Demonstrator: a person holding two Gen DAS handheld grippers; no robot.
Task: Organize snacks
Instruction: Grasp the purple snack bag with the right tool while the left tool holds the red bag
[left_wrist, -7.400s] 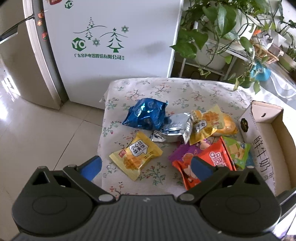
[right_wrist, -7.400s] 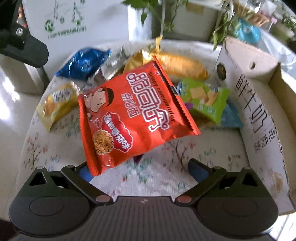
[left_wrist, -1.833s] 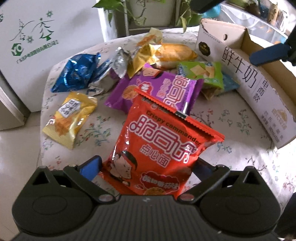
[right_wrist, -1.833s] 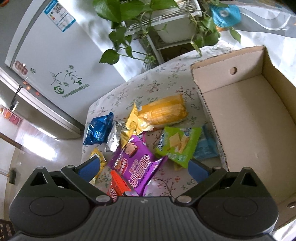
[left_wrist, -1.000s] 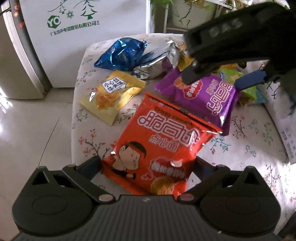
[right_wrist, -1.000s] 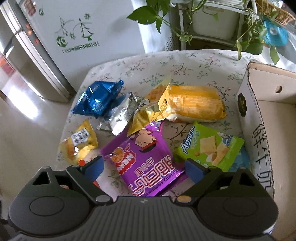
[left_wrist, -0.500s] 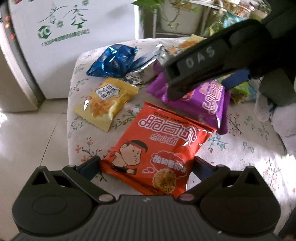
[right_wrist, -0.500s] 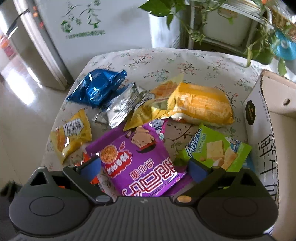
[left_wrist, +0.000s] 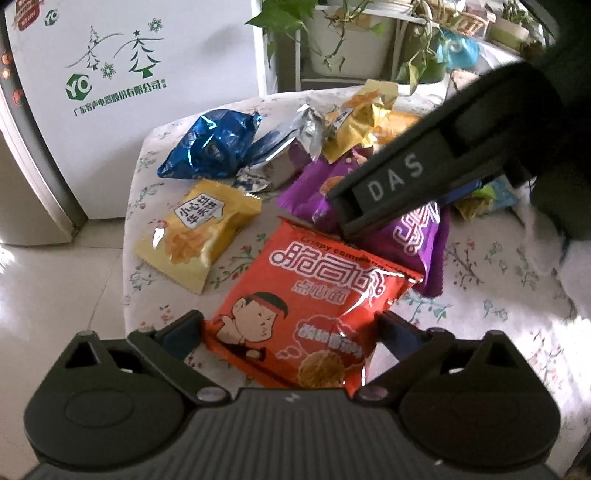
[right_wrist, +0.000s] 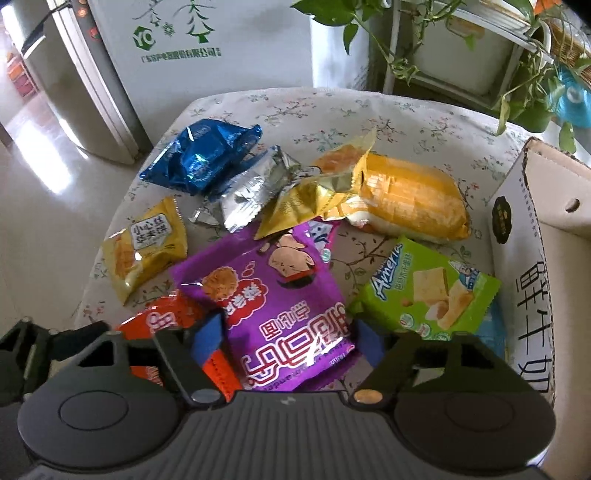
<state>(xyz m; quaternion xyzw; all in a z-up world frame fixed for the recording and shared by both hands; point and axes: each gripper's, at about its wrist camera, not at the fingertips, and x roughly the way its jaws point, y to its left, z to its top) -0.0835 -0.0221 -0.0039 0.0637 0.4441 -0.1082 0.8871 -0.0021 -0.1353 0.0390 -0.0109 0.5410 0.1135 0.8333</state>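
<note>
Snacks on surface (right_wrist: 369, 110): all unsorted; box (right_wrist: 517, 206) at 3 o'clock. Left gripper (left_wrist: 291, 332) released around red packet (left_wrist: 314, 314); right gripper (right_wrist: 286, 341) released around purple packet (right_wrist: 280, 314).

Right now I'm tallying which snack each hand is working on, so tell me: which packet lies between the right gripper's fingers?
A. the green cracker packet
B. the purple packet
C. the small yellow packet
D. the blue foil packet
B: in the right wrist view the purple packet lies between the open fingers of the right gripper, while the green cracker packet sits off to its right.
</note>
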